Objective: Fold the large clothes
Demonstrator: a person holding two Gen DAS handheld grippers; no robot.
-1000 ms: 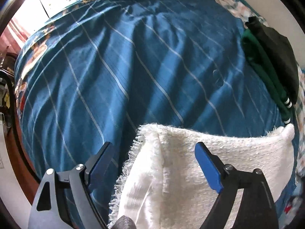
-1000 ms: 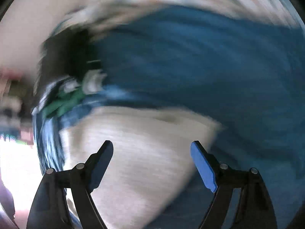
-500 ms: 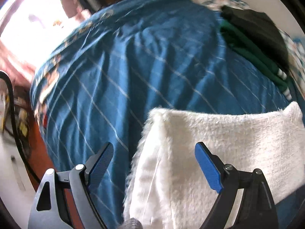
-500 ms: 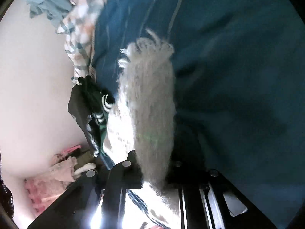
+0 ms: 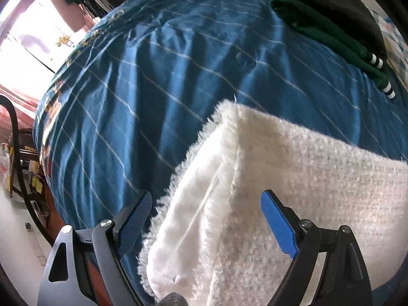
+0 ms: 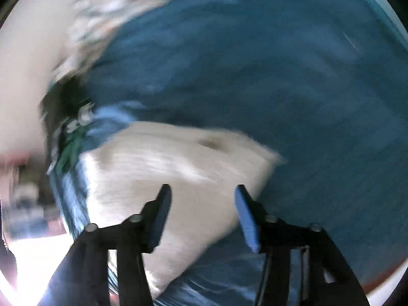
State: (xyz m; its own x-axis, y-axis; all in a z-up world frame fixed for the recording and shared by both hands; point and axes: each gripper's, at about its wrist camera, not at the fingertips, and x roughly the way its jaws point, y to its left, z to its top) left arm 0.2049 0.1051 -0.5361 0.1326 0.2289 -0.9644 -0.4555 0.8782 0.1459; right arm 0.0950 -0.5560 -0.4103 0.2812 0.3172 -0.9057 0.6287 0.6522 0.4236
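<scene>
A folded white fluffy garment (image 5: 267, 199) lies on the blue striped bedsheet (image 5: 153, 76) near the bed's front edge. My left gripper (image 5: 204, 219) is open and hovers just above its left folded edge, holding nothing. In the blurred right wrist view the same white garment (image 6: 163, 168) lies on the sheet (image 6: 255, 63). My right gripper (image 6: 201, 211) is open above the garment's right part, holding nothing.
A folded dark green garment with white-striped cuffs (image 5: 331, 30) lies at the bed's far right, a black one on top of it. It also shows blurred in the right wrist view (image 6: 68, 117). The floor and a black cable (image 5: 15, 132) lie left of the bed.
My right gripper was shut on the white garment's edge half a second ago and is now open and swinging above it. The left gripper has drifted slightly and stays open.
</scene>
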